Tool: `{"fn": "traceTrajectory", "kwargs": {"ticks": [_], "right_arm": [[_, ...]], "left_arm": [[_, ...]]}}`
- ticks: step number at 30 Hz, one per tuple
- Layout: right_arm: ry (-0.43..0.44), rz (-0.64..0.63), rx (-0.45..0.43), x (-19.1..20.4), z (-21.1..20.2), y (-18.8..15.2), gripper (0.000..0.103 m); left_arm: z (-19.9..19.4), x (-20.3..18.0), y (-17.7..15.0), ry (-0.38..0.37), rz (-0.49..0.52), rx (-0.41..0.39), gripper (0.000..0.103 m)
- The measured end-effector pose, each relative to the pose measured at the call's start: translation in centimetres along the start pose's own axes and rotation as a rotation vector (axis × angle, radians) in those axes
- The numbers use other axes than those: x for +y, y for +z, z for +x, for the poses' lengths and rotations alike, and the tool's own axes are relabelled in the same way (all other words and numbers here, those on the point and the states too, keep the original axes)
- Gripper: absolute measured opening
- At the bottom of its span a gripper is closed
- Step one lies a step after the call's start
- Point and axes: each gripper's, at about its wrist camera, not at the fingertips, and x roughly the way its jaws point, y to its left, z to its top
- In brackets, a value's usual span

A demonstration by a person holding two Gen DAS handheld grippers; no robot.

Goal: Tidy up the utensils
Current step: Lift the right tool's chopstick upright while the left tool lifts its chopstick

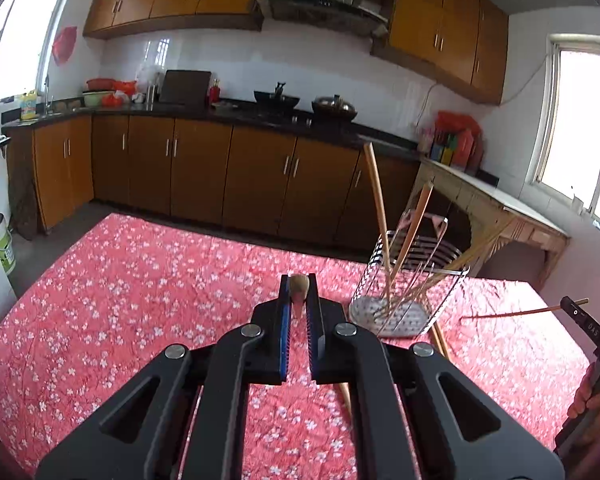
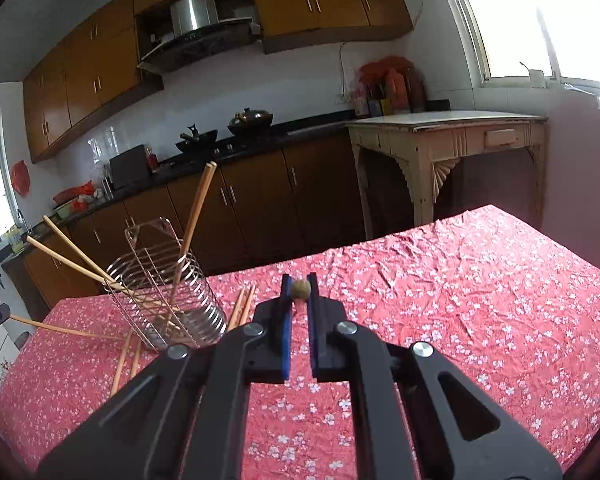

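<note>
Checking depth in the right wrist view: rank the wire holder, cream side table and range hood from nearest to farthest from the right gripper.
From the right gripper:
1. Wire holder, on the tablecloth, left.
2. Cream side table, beyond the table, right.
3. Range hood, high on the far wall.

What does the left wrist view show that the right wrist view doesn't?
Only the left wrist view shows the right gripper from outside, a chopstick across its jaws, and a hand. Only the right wrist view shows loose chopsticks on the tablecloth behind the wire holder. Both show that holder with chopsticks standing in it, and each camera's own jaws shut on a chopstick end.
</note>
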Motion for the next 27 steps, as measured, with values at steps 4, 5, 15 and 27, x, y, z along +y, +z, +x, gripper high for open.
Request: {"fn": "traceTrajectory", "kwargs": {"ticks": [4, 5, 15, 27], "right_arm": [[0.017, 0.004, -0.041, 0.3, -0.7, 0.9, 0.008], [0.02, 0.003, -0.05, 0.4, -0.8, 1.2, 0.008], [0.045, -0.01, -0.095, 1.5, -1.4, 3.0, 0.008], [0.085, -0.03, -0.12, 3.4, -3.2, 5.2, 0.008]], "left_arm": [[-0.3, -0.1, 0.5, -0.005, -0.001, -0.022, 0.007], [-0.3, -0.1, 0.5, -0.005, -0.002, -0.025, 0.007], [-0.6, 0.1, 1.3, 0.007, -0.017, -0.052, 0.007], [-1.9, -0.9, 2.7, 0.016, 0.001, -0.077, 0.007]]}}
